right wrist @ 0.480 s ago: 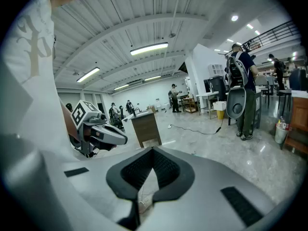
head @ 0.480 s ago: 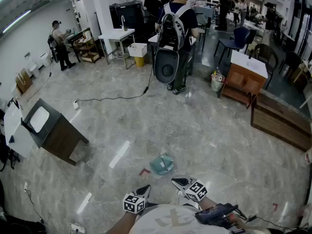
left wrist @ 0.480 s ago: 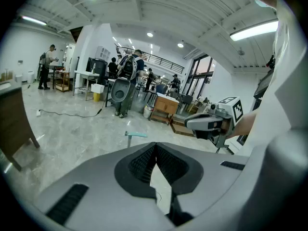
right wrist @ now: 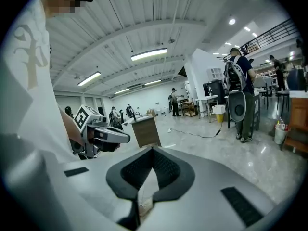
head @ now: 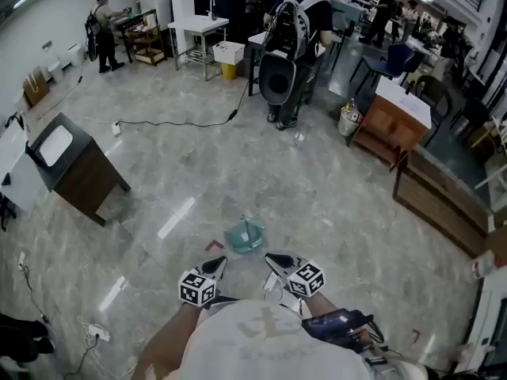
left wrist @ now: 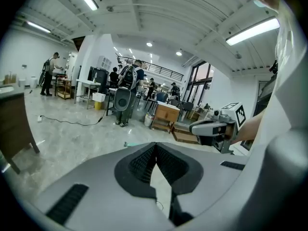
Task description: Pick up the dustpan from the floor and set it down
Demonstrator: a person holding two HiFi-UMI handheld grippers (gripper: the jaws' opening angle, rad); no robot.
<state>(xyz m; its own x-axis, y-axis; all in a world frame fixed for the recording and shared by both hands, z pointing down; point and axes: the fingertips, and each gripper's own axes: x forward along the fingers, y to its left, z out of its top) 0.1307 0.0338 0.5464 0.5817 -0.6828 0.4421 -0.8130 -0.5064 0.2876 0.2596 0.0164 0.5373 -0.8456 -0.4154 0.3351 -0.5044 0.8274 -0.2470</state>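
Cabinet (head: pixel 75 172) at 10 o'clock; teal dustpan (head: pixel 244 236) on floor at 12, near left gripper (head: pixel 217 263), right gripper (head: pixel 274 259), both jaws together.

the dustpan (head: pixel 243 236) is pale teal, on a glossy grey floor (head: pixel 333 204) veined like marble. a small red scrap (head: pixel 214 246) lies at its eight o'clock. the left gripper (head: pixel 215 264) and right gripper (head: pixel 276 260) are light grey with black ribbed pads (left wrist: pixel 142 162), and their marker cubes (head: pixel 198 289) are white with black squares. at nine o'clock of the head view a cabinet (head: pixel 79 176) is dark brown, with a white panel on its black top. near twelve o'clock stands a yellow bin (head: pixel 228 71), and a black cable (head: pixel 182 123) crosses the floor.
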